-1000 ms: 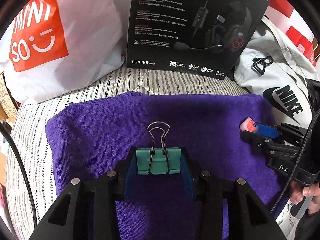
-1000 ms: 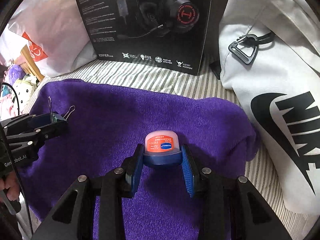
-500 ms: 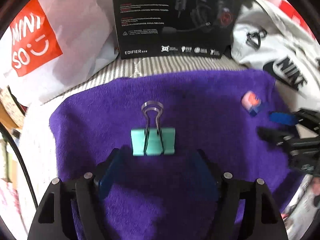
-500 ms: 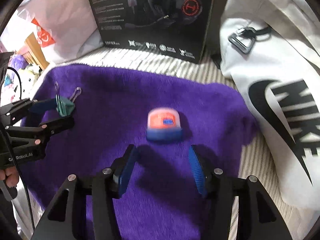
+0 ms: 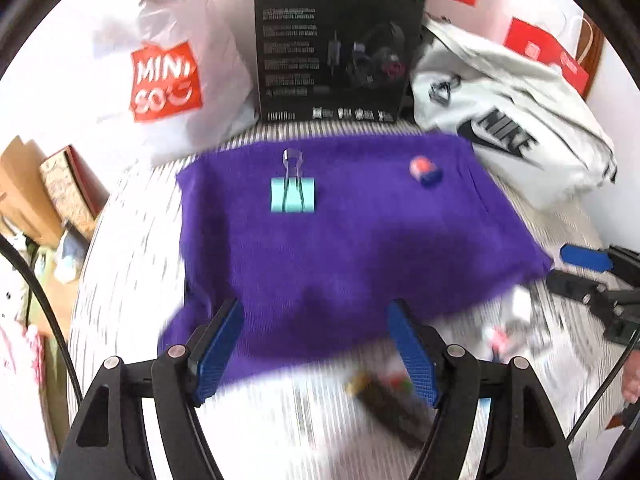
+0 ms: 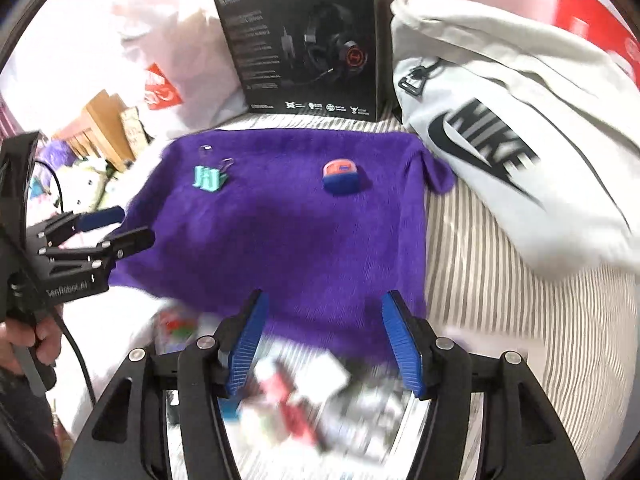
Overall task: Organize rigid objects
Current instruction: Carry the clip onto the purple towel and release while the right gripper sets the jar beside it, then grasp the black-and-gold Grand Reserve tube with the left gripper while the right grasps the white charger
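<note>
Both grippers pulled back off purple towel (image 5: pixel 340 248); left gripper (image 5: pixel 316 344) jaws spread, empty; right gripper (image 6: pixel 322 336) jaws opening, empty.

You see a fuzzy cloth towel (image 5: pixel 340 248); at twelve o'clock, a matt cardboard box (image 5: pixel 336 48); a metal-handled clip (image 5: pixel 293 196).

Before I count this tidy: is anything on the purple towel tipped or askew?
Nothing stands out. The binder clip and small jar rest apart on the towel, neither spilled nor visibly damaged.
</note>
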The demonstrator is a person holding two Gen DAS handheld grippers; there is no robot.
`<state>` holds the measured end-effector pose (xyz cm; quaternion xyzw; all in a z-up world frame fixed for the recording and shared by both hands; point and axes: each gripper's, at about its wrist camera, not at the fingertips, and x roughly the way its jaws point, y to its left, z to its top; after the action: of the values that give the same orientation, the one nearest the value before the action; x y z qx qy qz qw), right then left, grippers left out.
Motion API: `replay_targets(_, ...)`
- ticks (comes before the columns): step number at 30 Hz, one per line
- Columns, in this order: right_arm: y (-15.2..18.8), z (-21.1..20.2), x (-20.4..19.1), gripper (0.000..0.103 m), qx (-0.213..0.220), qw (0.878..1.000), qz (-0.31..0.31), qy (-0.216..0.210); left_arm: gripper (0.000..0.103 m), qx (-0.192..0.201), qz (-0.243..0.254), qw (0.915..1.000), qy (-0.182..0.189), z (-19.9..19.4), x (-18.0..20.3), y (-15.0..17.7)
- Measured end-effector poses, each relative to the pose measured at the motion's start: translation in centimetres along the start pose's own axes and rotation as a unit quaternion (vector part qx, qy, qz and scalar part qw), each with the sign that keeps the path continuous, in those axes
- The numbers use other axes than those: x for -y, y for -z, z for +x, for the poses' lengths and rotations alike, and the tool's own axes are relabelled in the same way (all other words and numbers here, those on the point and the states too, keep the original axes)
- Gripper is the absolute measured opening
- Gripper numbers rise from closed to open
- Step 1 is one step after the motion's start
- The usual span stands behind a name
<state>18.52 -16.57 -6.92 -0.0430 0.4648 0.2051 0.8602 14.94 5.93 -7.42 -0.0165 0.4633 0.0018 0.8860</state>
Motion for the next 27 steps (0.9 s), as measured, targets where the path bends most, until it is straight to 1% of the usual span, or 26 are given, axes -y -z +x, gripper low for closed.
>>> replay_targets(2,1.8,-1.4,0.0,0.062,0.001,1.000,0.006,0.001,0.073,-0.008,-0.004,0.9999,-0.009,-0.6,-0.1,2.3)
replay_targets(4,3.1,-2.0,-0.2,0.062,0.001,1.000,0.005,0.012,0.073,-0.020,-0.015,0.9993,-0.027,-0.5,-0.5,4.4)
replay_targets(6,4.5,-3.1,-0.2,0.062,0.003,1.000,0.002,0.021,0.073,-0.032,-0.025,0.9988,-0.027,-0.1,-1.0,5.7)
replay_targets(8,5.6,-3.9,-0.1,0.062,0.005,1.000,0.004,0.020,0.073,-0.046,-0.036,0.9980,-0.023,0.4,-1.3,7.1)
replay_targets(10,6.7,-4.7,-0.1,0.062,0.007,1.000,0.008,0.014,0.072,-0.047,-0.041,0.9978,-0.023,0.5,-1.4,8.0)
replay_targets(13,8.2,-5.7,-0.2,0.063,0.010,1.000,0.018,0.001,0.072,-0.046,-0.048,0.9978,-0.004,0.4,-1.0,8.3)
replay_targets(14,8.5,-5.8,-0.3,0.063,0.010,1.000,0.020,-0.001,0.072,-0.046,-0.051,0.9977,-0.004,0.5,-0.7,8.2)
replay_targets(17,9.4,-6.1,-0.3,0.064,0.009,1.000,0.029,-0.007,0.072,-0.045,-0.048,0.9978,-0.006,1.0,0.1,7.9)
replay_targets(20,9.9,-6.1,-0.2,0.064,0.006,0.999,0.036,-0.015,0.072,-0.046,-0.045,0.9978,-0.016,1.4,0.7,7.7)
replay_targets(27,10.5,-6.0,0.5,0.064,0.002,0.999,0.048,-0.025,0.073,-0.050,-0.060,0.9968,-0.017,1.9,1.2,7.1)
